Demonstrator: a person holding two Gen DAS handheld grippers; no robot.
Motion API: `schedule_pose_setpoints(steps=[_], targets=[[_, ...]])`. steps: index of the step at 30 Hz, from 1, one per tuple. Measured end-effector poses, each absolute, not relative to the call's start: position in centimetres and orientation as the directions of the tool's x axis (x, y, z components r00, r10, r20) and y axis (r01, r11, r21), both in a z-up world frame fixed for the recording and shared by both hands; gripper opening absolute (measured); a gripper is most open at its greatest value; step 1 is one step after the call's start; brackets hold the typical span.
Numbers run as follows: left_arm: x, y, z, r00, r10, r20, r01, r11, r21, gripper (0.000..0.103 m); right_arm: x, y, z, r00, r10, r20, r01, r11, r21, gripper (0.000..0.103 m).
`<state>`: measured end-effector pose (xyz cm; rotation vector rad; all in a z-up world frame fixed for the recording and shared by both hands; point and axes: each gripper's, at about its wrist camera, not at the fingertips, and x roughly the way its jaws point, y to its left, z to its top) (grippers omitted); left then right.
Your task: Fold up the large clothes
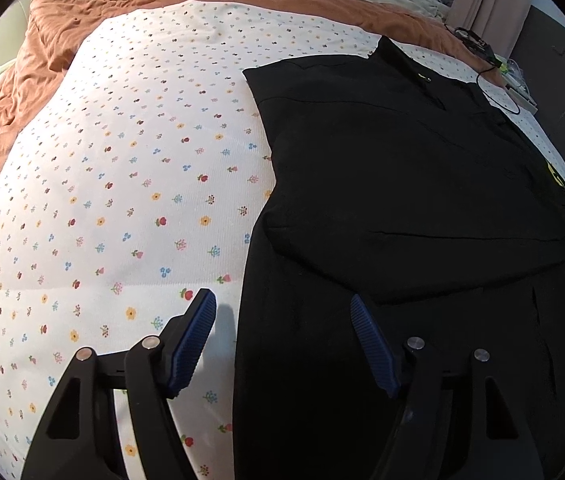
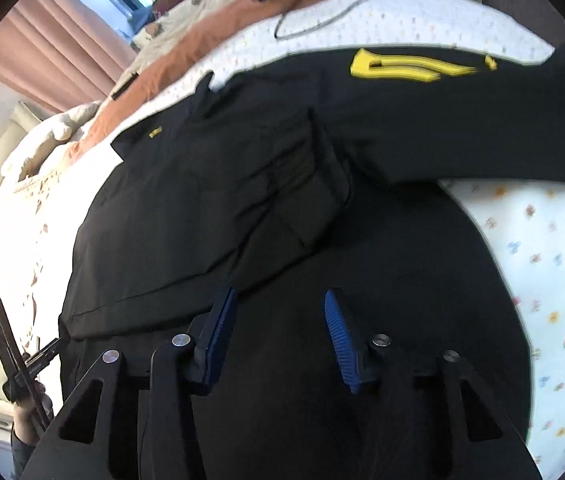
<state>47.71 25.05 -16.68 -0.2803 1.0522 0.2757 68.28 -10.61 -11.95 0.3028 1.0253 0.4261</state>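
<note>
Mid-fold: your left gripper point(image 1: 282, 316) and right gripper point(image 2: 280, 312) hover, jaws wide and empty, over the black shirt point(image 1: 402, 184); next, grasp its outstretched sleeve point(image 2: 482, 128).

Both wrist views look down, close, over black garment point(image 1: 402, 184); right view somewhat blurred.

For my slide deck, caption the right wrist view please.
Open right gripper above a partly folded black garment with yellow print on a white floral bedsheet.

A home bedroom: floral bedsheet point(image 1: 122, 200), rust quilt point(image 1: 62, 40), pink curtains point(image 2: 42, 40).
</note>
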Motion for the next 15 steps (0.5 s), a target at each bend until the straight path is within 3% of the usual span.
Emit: schedule_pose_setpoints(steps=[2,6,15], targets=[[48.1,25.3,-17.0,0.461,0.095,-0.882,-0.357,0.930,-0.087,0.061,69.5,-10.3,-11.9,0.455,0.460,-0.763,-0.194,0.887,0.420,0.036],[48.4,26.3,-17.9,0.444,0.106,-0.890,-0.384,0.920,-0.082,0.058,72.2,-9.9,-12.3,0.462,0.440,-0.770,-0.176,0.897,0.406,0.007],[48.2,28.7,-17.6,0.440,0.171,-0.882,-0.484,0.872,-0.072,0.058,74.6,-8.6,-12.5,0.474,0.399,-0.785,-0.188,0.917,0.352,0.004]])
